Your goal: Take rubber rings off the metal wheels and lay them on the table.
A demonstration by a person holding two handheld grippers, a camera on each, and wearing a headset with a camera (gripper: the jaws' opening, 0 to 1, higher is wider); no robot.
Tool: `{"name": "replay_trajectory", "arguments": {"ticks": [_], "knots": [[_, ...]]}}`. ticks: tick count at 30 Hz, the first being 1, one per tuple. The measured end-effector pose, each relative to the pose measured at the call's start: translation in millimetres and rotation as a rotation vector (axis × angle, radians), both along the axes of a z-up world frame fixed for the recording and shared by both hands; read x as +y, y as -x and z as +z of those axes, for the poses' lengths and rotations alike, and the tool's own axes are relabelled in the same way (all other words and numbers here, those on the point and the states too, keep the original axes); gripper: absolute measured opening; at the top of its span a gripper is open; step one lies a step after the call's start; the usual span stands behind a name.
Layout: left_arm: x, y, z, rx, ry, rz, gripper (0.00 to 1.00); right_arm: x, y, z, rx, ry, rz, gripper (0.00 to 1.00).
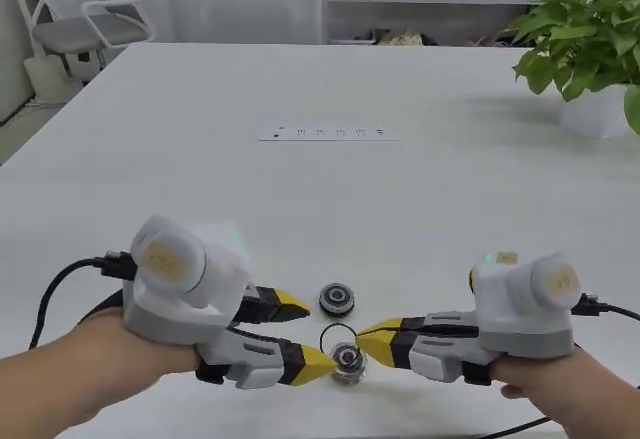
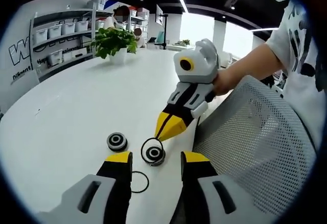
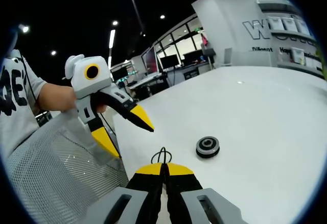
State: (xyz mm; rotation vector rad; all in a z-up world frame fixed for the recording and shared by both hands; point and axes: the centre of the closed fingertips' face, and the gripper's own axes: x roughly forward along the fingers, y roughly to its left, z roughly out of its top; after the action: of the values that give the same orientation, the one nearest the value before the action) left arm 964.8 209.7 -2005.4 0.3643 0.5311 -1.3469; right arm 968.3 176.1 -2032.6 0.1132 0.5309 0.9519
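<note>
We see the right claw point(image 1: 365, 337) pressed together on a thin black rubber ring point(image 1: 338, 325), its two yellow tips meeting in one wedge. The ring stands up as a slack loop just over the near wheel point(image 1: 347, 359), a small round metal disc with a shiny face lying flat on the bench point(image 1: 420, 209). We cannot tell whether the lower edge of the loop is touching that wheel.

The left claw point(image 1: 308, 335) is spread wide and grips nothing. One yellow tip sits just beside the near wheel on its left, and the other points toward the far wheel point(image 1: 337, 299). This far wheel lies flat just beyond the first and shows concentric dark and bright bands (a dark band wraps its rim).

In the left gripper view a second ring point(image 2: 148, 181) lies loose and flat on the bench. It is a thin black circle, partly hidden behind one tip of the left claw and on the near side of both wheels.

The bench top is smooth, matt and pale grey-white. A flat white power strip point(image 1: 320, 134) lies far back at the middle. At the far right stands a leafy green plant point(image 1: 585, 19) in a white pot. A chair point(image 2: 255, 132) with a grey mesh back stands close to the near edge of the bench.
</note>
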Motion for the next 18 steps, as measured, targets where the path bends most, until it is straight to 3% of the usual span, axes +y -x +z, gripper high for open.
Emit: {"name": "replay_trajectory", "arguments": {"ticks": [6,18], "knots": [[13.8,-5.8,4.6,-0.012,0.003,0.028,0.38,6.8,-3.1,3.0,-0.004,0.001,0.019,0.00],[43.6,-11.6,9.9,-0.007,0.012,0.093,0.43,22.8,-9.7,6.0,-0.009,0.021,0.067,0.00]]}}
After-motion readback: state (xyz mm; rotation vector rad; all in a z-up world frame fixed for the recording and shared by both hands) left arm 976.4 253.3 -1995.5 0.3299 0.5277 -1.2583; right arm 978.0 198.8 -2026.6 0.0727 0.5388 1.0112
